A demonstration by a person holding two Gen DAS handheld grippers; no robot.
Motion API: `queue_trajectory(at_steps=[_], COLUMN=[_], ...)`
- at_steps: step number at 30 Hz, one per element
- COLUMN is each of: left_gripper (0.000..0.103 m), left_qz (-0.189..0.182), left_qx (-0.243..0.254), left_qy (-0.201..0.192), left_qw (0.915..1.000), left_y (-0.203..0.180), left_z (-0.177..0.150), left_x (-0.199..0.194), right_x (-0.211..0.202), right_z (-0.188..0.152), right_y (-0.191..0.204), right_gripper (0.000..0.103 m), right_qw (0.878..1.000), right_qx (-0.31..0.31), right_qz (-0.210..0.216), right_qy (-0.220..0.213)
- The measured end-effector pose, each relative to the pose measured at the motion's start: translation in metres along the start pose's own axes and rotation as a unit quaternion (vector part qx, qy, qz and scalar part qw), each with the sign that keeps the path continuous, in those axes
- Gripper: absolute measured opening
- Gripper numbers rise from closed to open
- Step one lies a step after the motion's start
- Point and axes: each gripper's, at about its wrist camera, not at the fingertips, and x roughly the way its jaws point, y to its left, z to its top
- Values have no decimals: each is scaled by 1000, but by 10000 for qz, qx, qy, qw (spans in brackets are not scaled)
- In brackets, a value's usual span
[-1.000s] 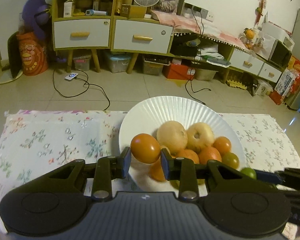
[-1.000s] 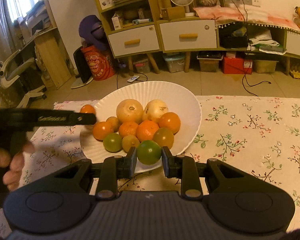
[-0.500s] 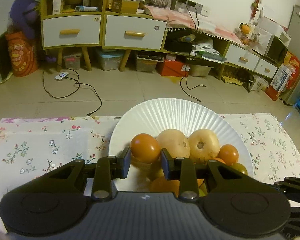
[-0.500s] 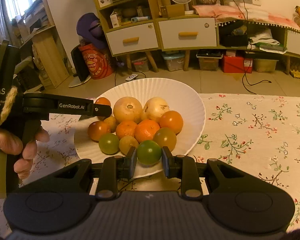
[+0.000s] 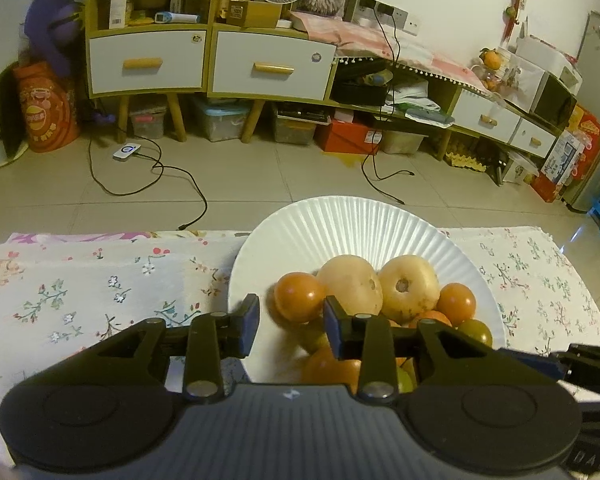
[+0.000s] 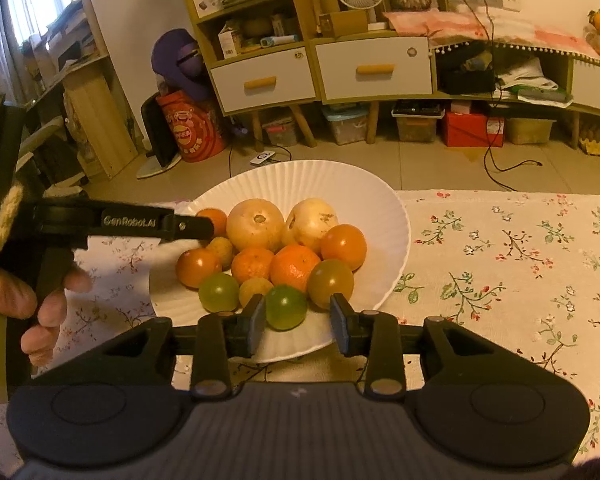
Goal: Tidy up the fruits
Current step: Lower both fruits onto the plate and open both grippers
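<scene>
A white fluted plate (image 5: 340,224) on the flowered tablecloth (image 5: 80,280) holds a pile of fruit. My left gripper (image 5: 290,328) hangs over the plate's near left side with its jaws opening. An orange tomato (image 5: 300,298) sits between its pads with a gap on the left side, no longer pressed. In the right wrist view my right gripper (image 6: 298,326) is at the plate's (image 6: 300,176) near rim, jaws opening. A green tomato (image 6: 286,306) lies between its pads, clear of the right pad. Two pale round fruits (image 6: 255,224) lie at the back of the pile.
Oranges (image 6: 294,266) and several more tomatoes fill the plate. A person's hand (image 6: 20,300) holds the left gripper's handle at the left of the right wrist view. Beyond the table's far edge are tiled floor, cables and a low cabinet (image 5: 208,64).
Both grippers' jaws have spread apart and let go of their tomatoes. The orange tomato and the green tomato now rest on the plate. The left gripper shifted slightly over the plate.
</scene>
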Motion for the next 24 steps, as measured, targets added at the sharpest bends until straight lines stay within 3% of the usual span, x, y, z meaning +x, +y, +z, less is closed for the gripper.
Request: queue_trajectory(at_steps=[7,17,19,24], left_gripper=[42,62,76,89], left_qz=[88,196,240,394], left_qx=[97,186,184,195], left_qy=[-27,62,81,80], left_qw=[9999,9996,9995,9990], left_y=[-2,-9,-10,-17], left_z=[-3,-25,-30,-43], left_x=[-19,-52,-57,-71], right_x=[-15,-34,-38,-49], right_z=[6,0,-1,-5], right_y=[-7,-11,-13,-17], right_gripper=[41,64,68,81], right_qw=[9997,9994,9993,9990], right_qx=[204,237,230,223], right_qz=[-67,-230,-284,-377], right_qy=[-149,-80,-58,-22])
